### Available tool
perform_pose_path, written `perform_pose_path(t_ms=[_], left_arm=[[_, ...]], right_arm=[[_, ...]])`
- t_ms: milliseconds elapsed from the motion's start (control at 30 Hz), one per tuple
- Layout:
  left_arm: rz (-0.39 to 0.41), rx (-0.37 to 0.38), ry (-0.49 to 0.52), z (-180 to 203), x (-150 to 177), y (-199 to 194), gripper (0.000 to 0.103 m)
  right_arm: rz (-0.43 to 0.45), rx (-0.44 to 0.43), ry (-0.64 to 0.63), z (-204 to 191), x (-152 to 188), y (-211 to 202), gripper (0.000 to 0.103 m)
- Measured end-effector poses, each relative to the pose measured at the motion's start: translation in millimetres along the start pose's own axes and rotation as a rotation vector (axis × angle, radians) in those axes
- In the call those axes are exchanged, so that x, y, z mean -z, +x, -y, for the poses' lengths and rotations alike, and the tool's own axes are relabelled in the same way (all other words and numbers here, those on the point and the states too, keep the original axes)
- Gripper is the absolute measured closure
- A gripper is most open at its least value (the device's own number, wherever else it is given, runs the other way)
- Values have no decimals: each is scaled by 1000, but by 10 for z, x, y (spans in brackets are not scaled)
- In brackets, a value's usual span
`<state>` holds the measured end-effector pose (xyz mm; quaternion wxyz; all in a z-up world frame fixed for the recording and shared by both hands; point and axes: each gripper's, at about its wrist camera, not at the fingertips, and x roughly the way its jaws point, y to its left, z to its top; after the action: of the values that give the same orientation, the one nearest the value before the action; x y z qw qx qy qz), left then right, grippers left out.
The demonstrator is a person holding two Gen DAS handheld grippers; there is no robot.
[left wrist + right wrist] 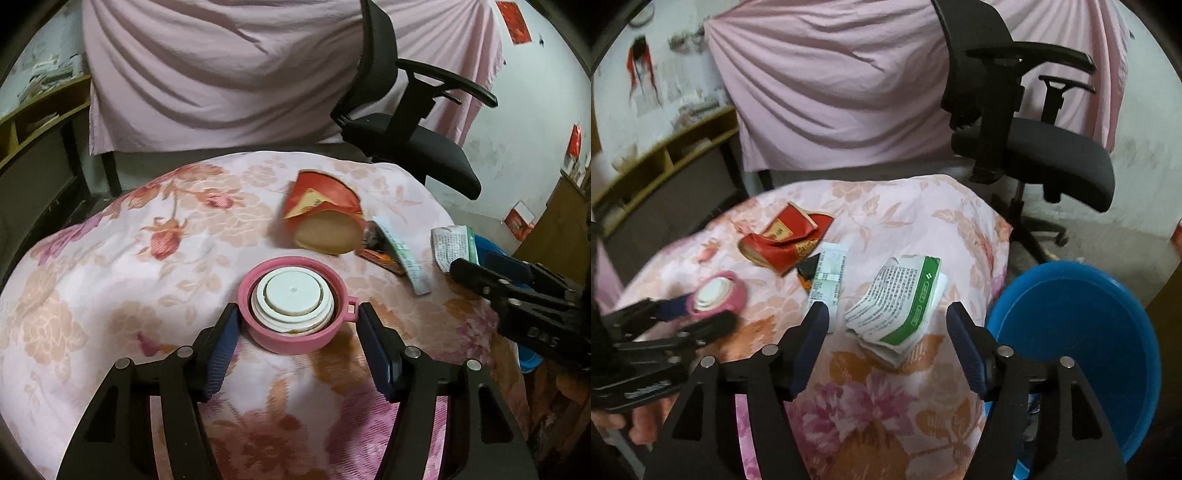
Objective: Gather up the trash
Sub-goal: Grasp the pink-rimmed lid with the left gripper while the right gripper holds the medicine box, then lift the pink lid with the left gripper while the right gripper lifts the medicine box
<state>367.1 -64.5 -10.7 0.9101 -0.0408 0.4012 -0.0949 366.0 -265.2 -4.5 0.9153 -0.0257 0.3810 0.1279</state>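
A pink lid (295, 306) with a white insert lies on the floral cloth (110, 295). My left gripper (297, 314) is shut on it, a blue pad against each side; the right wrist view shows the same grip (709, 308) on the lid (718, 291). My right gripper (888, 314) stands open over a crumpled white and green paper pack (897, 302), which lies between the tips untouched. In the left wrist view this gripper (476, 264) sits at the right, by the pack (452, 245). A crushed red carton (321, 218) (786, 240) lies further back.
A white and green slip (829, 277) and an orange and black wrapper (380, 254) lie beside the carton. A blue basin (1078, 343) stands low, off the table's right edge. A black office chair (1034, 155) and a draped pink sheet (831, 92) stand behind.
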Motion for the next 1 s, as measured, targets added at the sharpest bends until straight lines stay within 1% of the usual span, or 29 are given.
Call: perform_pose_path(t_ms=[67,133,267,333,467,533,600,700,800,867,1000], left_arm=[[0,14,-17,-43,11,-12,45],[1,22,-28,-61,14,-31,45],[1,1,-10,-35,10,-56,45],[1,-7,-3,-23,4,-45,45],[5,-11,1,-18,16,-42,45],[10,-22,3,2,21,-48,45],[26,-25,2,32,24,-76,45],[76,-8,-9,84,18,-169,45],[135,20,-29,174,-8,-288,45],[179,39,-33,260,-45,-384,45],[267,65,-11,461,-135,-590,45]], right_arm=[[-31,33,-19,-32,-23,87,38],[-60,43,-32,-44,-21,150,38],[-89,65,-54,-56,-13,205,38],[-84,77,-59,-58,-9,196,45],[-58,48,-42,-6,4,149,51],[-35,22,-33,5,19,96,51],[-7,-15,-28,32,41,30,52],[62,-35,-25,65,98,-127,52],[172,-46,-26,122,182,-350,51],[250,-30,-35,151,225,-499,51],[413,-49,-18,246,257,-859,51]])
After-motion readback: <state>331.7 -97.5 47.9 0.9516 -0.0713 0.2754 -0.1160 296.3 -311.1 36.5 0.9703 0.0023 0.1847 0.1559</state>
